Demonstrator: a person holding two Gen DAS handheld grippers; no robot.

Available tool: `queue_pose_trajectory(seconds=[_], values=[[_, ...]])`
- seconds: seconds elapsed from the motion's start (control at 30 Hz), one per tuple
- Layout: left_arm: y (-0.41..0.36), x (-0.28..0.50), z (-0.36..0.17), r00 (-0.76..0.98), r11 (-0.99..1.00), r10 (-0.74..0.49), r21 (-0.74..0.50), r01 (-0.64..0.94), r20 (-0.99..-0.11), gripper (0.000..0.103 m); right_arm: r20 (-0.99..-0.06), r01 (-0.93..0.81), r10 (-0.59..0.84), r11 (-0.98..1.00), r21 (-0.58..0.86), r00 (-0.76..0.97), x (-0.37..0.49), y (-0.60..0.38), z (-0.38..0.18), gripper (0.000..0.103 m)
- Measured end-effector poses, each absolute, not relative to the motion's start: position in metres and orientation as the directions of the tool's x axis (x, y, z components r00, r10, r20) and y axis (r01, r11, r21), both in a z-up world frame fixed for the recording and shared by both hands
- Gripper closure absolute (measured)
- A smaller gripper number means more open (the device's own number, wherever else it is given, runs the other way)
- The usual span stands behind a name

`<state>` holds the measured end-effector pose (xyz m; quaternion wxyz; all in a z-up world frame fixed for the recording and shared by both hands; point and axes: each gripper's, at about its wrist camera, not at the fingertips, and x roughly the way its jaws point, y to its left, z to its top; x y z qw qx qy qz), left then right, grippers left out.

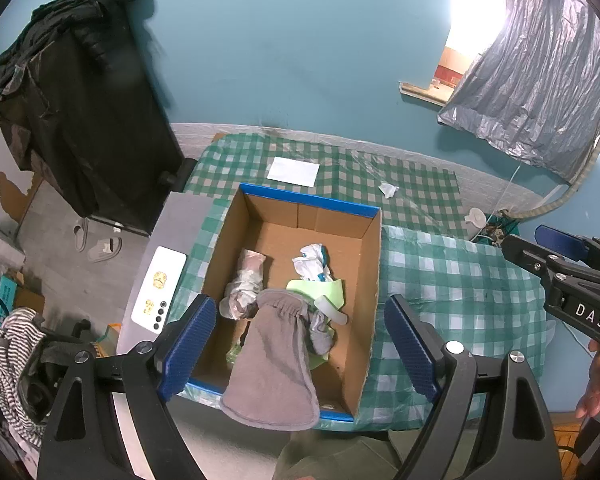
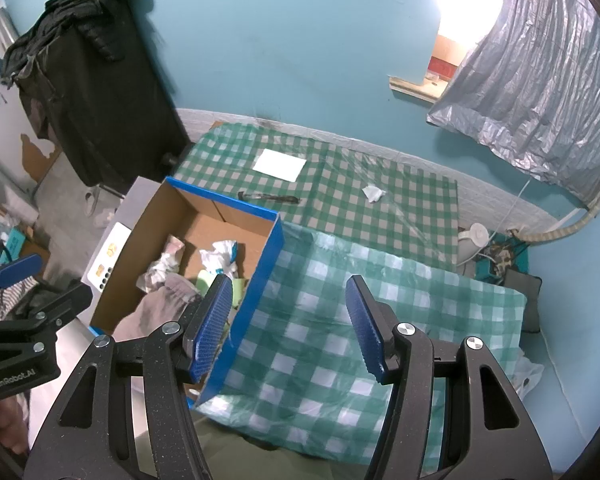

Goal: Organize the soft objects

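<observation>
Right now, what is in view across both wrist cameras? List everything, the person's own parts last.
cardboard box: 1, brown with blue rim, on the checked cloth
grey cloth: 1, draped over the box's near edge
white bundles: 2, crumpled, inside the box
green sheet: 1, pale green, inside the box
checked tablecloth: green and white, covering the table
white paper: 1, behind the box
crumpled tissue: 1, white, on the cloth
dark tool: 1, behind the box
black garments: hanging at left
slippers: 2, grey, on the floor
left gripper: blue fingers open, empty
right gripper: blue fingers open, empty
</observation>
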<state>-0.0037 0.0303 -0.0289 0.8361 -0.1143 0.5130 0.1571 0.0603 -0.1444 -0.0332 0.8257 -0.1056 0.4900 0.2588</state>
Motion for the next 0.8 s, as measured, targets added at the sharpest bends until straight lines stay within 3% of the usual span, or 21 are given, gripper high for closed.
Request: queue_pose_trajectory(seconds=[0.8], values=[[0.0317,-0.0026,-0.0351,0.404,0.921,0.133,-0.038,-0.387,-0.905,0.015,-0.867,-0.530,0.322,0.844,0.081,0.380,0.0622,-0.1480,-0.0334,0.045]])
